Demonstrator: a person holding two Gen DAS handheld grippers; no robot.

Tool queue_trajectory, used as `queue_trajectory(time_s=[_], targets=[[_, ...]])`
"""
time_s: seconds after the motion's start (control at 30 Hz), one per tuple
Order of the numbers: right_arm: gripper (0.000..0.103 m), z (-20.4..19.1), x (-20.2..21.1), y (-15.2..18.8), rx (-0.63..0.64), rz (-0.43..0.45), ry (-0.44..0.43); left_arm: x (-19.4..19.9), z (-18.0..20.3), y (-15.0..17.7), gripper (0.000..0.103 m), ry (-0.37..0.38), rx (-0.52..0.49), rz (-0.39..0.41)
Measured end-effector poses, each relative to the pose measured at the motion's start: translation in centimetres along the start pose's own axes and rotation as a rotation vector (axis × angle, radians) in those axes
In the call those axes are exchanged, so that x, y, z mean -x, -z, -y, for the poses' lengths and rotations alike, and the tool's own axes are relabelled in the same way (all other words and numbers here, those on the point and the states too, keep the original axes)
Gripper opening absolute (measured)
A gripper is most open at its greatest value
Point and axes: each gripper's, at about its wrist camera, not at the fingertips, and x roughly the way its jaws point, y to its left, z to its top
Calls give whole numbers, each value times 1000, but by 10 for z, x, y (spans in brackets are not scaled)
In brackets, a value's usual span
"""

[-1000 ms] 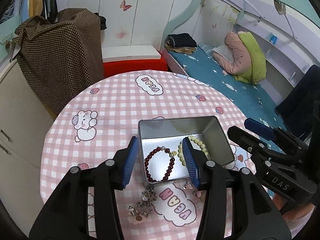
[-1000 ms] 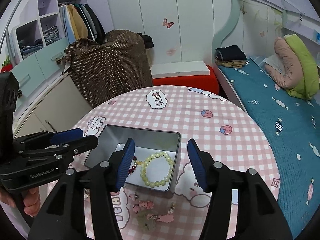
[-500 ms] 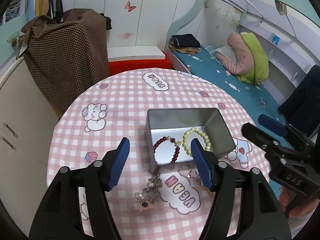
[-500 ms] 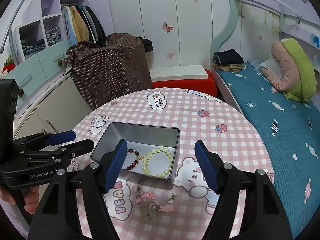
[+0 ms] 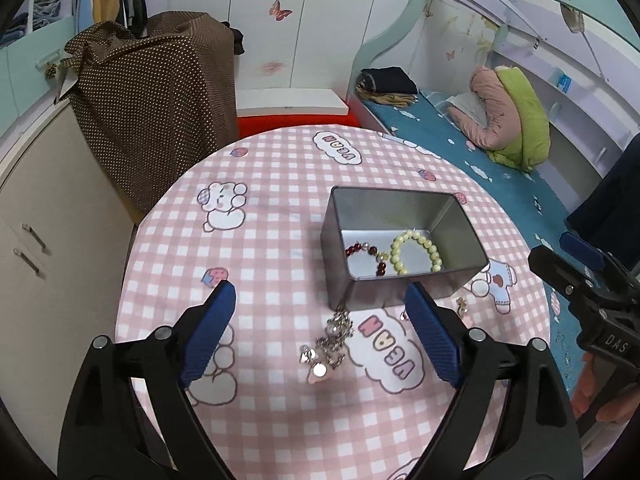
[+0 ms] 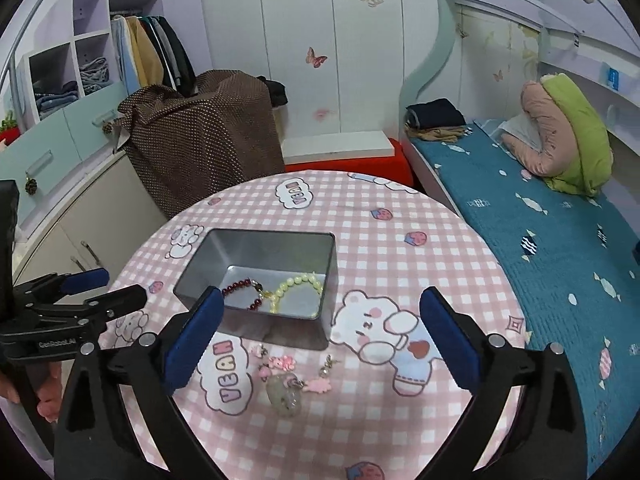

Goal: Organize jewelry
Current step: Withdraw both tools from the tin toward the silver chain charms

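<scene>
Both grippers had backed away from the metal tin (image 5: pixel 400 276), left gripper (image 5: pixel 320 320) and right gripper (image 6: pixel 320 332) jaws opening, nothing between them; red bracelet (image 5: pixel 366 254) and pale bead bracelet (image 5: pixel 416 250) lay inside tin, charms (image 6: pixel 288 380) on tablecloth (image 5: pixel 272 208).

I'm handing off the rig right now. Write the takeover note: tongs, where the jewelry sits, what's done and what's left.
Left tongs: empty, jaws opening, above the silver charm cluster.
Right tongs: empty, jaws opening, above the pink charms.
Metal tin stands open on the round table.
Done: red bead bracelet and pale green bead bracelet lie side by side in the tin.
Left: the silver cluster and the pink charms with the clear stone pendant lie on the cloth in front of the tin; they probably go in next.
</scene>
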Motion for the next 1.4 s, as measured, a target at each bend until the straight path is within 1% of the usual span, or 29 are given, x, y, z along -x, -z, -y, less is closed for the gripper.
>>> queue_trajectory(time_s=[0.07,0.27,0.47,0.6,0.73,0.87,0.97,1.03,1.07,1.13,1.23,1.27,1.37,1.4], targets=[[95,0,0,3,-1,-9,7,0,0,5,89,-5,-6,-4],[96,2,-2,16,-4,-32,20,-2,-2,21,89,-16,-13,-21],[96,-7,-3,30,32,-34,24,-9,-3,37,89,-12,-18,-45],[96,-16,-6,40,69,-36,11,-16,-4,47,89,-25,-20,-67],[96,-22,-9,47,85,-42,-9,-21,-6,56,89,-15,-18,-75],[96,-28,-15,54,94,-60,-21,-27,-5,66,89,-11,-42,-64],[96,-31,-17,57,96,-69,-26,-33,-2,71,87,-30,-68,-54],[96,-33,-18,58,100,-75,-31,-37,-1,73,77,-43,-79,-56],[96,-34,-19,59,103,-77,-31,-40,-1,74,76,-46,-80,-60],[96,-36,-22,60,107,-83,-31,-45,-1,76,67,-46,-85,-61],[96,-37,-25,61,110,-90,-34,-50,0,78,60,-49,-96,-56],[96,-38,-27,61,111,-94,-35,-50,0,78,59,-48,-98,-47],[96,-39,-29,61,113,-98,-38,-52,1,77,45,-47,-109,-30],[96,-40,-30,61,117,-101,-41,-53,0,76,37,-34,-110,-25]])
